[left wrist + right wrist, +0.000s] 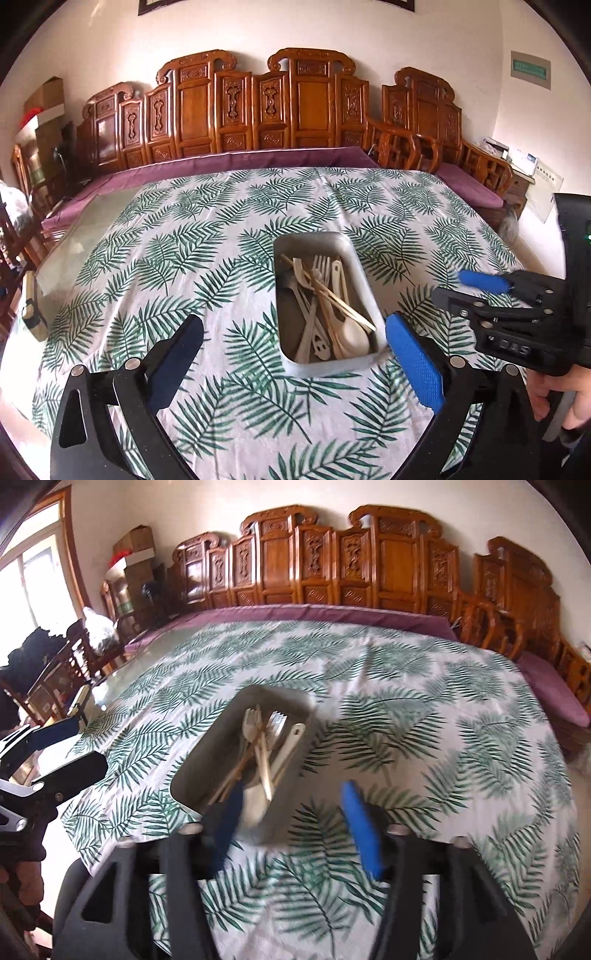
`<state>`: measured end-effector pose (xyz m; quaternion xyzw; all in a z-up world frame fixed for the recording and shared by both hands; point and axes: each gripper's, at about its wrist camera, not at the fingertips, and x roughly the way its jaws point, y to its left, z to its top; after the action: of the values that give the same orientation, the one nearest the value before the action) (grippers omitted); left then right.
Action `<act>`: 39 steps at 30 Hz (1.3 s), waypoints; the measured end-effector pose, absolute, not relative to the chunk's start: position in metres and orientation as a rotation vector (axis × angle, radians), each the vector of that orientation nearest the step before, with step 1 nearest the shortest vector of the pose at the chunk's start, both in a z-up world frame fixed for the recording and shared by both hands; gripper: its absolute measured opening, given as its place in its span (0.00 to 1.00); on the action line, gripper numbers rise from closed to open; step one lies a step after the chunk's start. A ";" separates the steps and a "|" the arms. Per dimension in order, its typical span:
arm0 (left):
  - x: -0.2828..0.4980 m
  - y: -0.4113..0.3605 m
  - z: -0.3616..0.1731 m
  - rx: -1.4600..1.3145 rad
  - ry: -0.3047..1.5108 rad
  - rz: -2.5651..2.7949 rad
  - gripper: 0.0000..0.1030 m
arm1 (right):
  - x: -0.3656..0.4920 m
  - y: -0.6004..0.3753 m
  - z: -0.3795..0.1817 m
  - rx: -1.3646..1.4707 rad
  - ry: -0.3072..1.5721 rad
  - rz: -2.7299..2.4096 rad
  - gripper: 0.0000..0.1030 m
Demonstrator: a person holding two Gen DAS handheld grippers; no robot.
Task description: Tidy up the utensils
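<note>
A grey rectangular tray stands in the middle of the leaf-print tablecloth. Inside it lie the utensils: pale forks, spoons and a pair of wooden chopsticks, heaped lengthwise. My left gripper is open wide over the tray's near end, nothing between its fingers. My right gripper shows to the right of the tray, held in a hand. In the right wrist view the tray and utensils sit just ahead of my right gripper, open and empty. My left gripper shows at the left, open.
The tablecloth leaves bare glass tabletop at the left. Behind the table runs a carved wooden bench with a purple cushion. Chairs and cardboard boxes crowd the far left by a window.
</note>
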<state>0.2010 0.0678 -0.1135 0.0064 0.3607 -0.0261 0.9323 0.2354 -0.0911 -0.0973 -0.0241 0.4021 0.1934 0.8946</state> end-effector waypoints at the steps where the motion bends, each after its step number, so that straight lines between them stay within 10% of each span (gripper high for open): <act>1: 0.199 0.065 -0.114 0.014 0.744 -0.045 0.93 | 0.231 -0.096 -0.095 -0.051 0.824 0.384 0.73; 7: 0.180 0.047 -0.113 0.010 0.749 -0.027 0.93 | 0.197 -0.130 -0.083 -0.042 0.781 0.322 0.97; 39: 0.066 -0.006 0.021 0.009 0.467 -0.053 0.93 | 0.060 -0.192 0.061 0.002 0.425 0.225 0.97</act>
<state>0.0655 -0.0060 0.0207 0.0045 0.2313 -0.0265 0.9725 0.0596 -0.1924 0.0609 0.0010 0.2106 0.1112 0.9712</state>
